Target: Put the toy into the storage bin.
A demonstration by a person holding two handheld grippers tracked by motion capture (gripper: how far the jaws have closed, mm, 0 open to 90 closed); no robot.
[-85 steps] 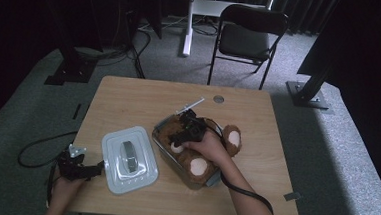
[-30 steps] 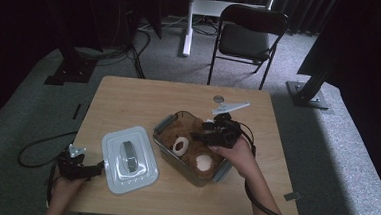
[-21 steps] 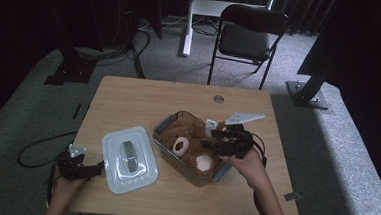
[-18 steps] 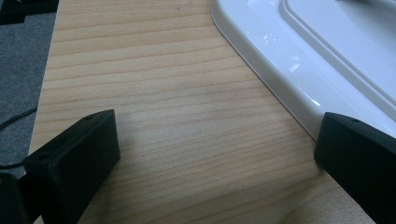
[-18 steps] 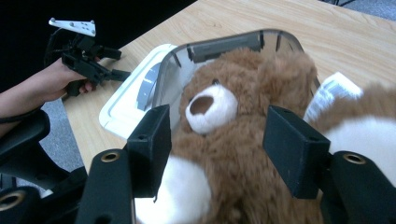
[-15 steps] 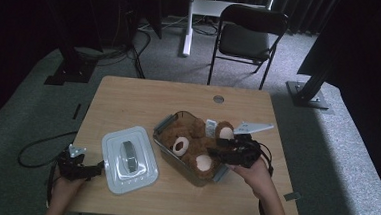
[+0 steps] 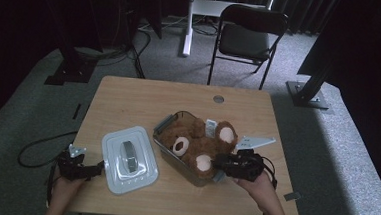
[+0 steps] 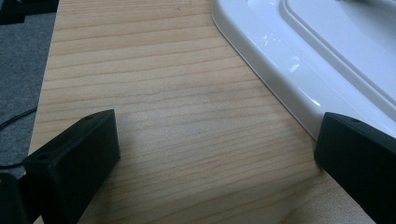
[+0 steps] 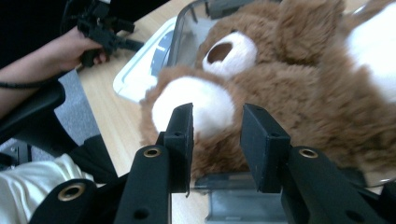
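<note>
Plush brown teddy bear, cream paws, in clear rectangular bin; white rounded lid alongside on woodgrain tabletop. Left gripper released; right gripper parted, ungrasping.

No text, label, brand, number or sign can be read on anything here.

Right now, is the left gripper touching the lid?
Cannot tell. In the left gripper view one jaw overlaps the lid's rim, with no visible gap or contact. Left gripper.
</note>
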